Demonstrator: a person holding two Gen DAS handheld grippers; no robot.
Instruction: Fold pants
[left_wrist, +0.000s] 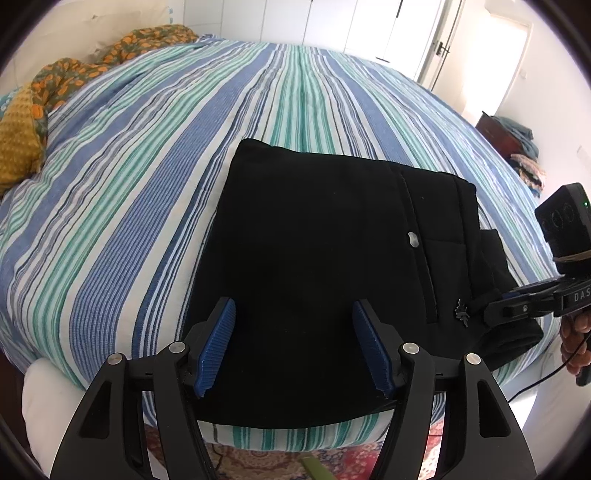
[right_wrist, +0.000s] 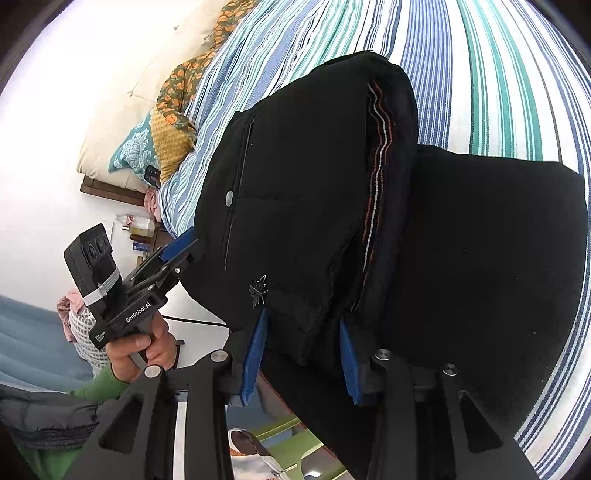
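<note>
I see the black pants (left_wrist: 314, 258) folded into a thick stack on the striped bed (left_wrist: 147, 184), at its near edge. My right tool (right_wrist: 303, 354) grips the stack's folded waist edge: the cloth sits between its blue pads (right_wrist: 255, 350), which press on it, and the tool points downward at a slant. My left tool (left_wrist: 293, 343) hovers above the flat near part of the pants, jaws spread wide, nothing between them, pitched steeply down. The left hand (right_wrist: 147, 350), in a green sleeve (right_wrist: 103, 387), wraps the handle.
</note>
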